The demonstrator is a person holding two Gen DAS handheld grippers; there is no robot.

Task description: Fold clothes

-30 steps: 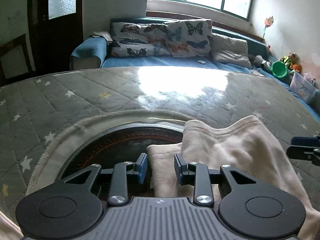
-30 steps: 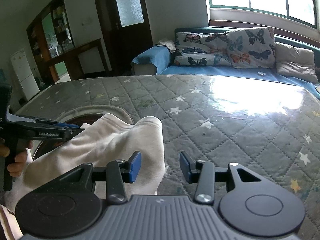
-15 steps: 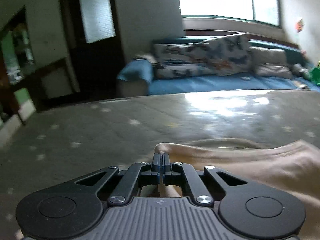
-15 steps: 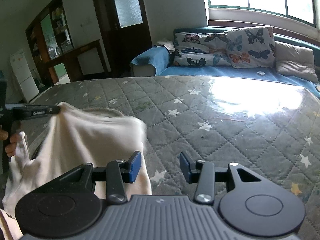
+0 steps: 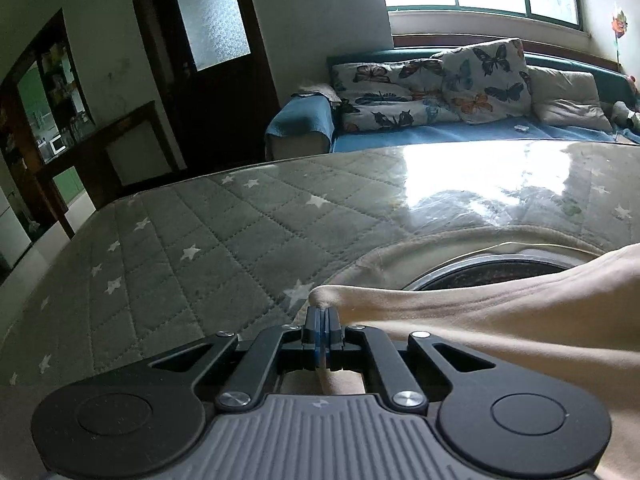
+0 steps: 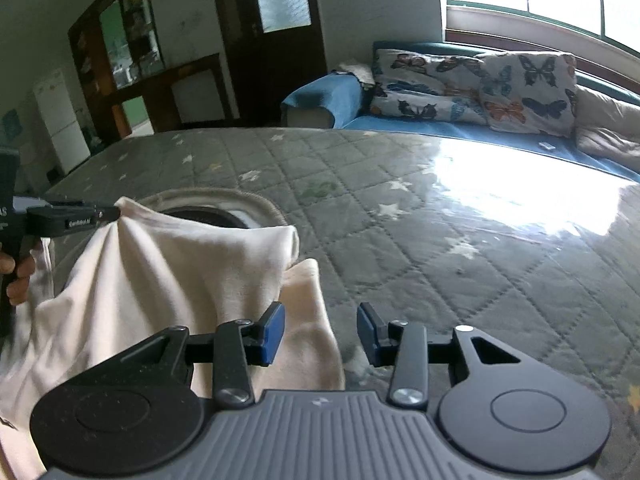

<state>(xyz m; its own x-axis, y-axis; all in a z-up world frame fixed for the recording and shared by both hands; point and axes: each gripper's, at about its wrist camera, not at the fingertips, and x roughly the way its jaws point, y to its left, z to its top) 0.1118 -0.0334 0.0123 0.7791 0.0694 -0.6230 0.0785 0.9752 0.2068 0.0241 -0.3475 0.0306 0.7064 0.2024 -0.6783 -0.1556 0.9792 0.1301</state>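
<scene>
Left gripper (image 5: 322, 322) was clamped tight on a corner of the cream garment (image 5: 500, 320), a nub of fabric poking out just past the closed jaws. From that pinch the cloth ran taut off to the right of the jaws, long axis roughly crosswise, lifted over the grey star-quilted mattress (image 5: 200, 248). Right gripper (image 6: 320, 332) had jaws partly apart, just been closing, pads not pressing anything; the garment's lower folded edge lay just below and left of its left pad, with bare mattress between the pads. In the right wrist view the cloth peaked at the left gripper, draping down toward the right jaws.
</scene>
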